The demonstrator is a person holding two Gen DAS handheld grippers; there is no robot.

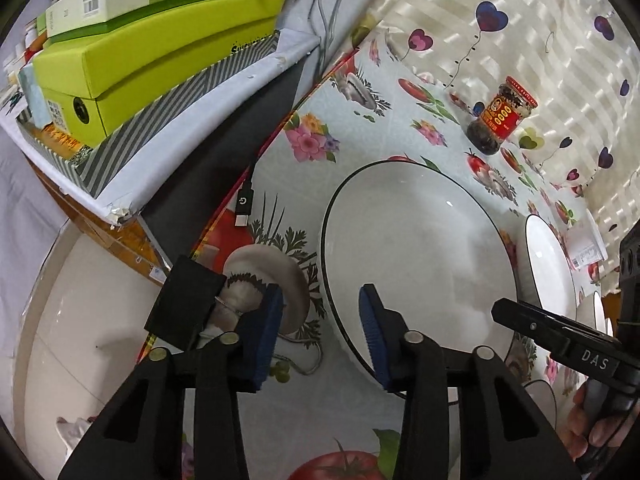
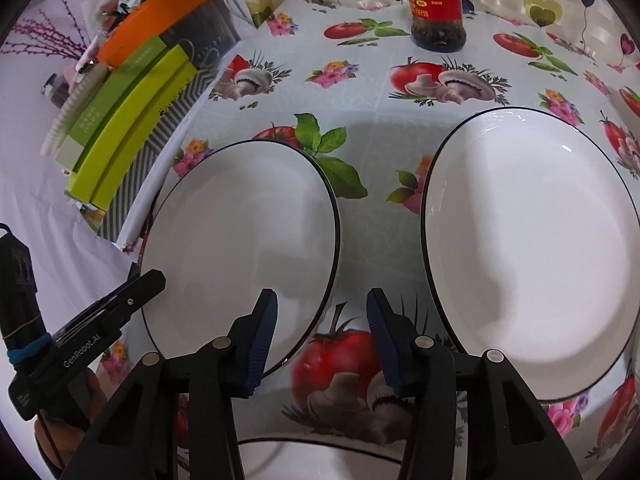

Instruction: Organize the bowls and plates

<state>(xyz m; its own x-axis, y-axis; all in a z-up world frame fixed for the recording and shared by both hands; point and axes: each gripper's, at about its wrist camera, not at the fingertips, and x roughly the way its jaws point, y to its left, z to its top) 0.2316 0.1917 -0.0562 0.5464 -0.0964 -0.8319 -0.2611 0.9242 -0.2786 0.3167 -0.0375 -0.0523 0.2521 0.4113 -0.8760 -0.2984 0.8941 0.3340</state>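
Note:
Two white plates with thin black rims lie side by side on the patterned tablecloth. In the right wrist view the left plate (image 2: pixel 240 240) and the right plate (image 2: pixel 532 248) flank my open right gripper (image 2: pixel 322 336), which hovers over the gap between them, empty. A third white dish (image 2: pixel 320 458) shows at the bottom edge. In the left wrist view my left gripper (image 1: pixel 320 336) is open and straddles the near rim of the left plate (image 1: pixel 416 264); the right plate (image 1: pixel 550 268) lies beyond.
A sauce jar with a red label (image 2: pixel 438 4) stands at the back of the table. Stacked green boxes (image 1: pixel 152 60) sit on a striped box at the left, past the table edge. A black USB cable (image 1: pixel 245 204) hangs there.

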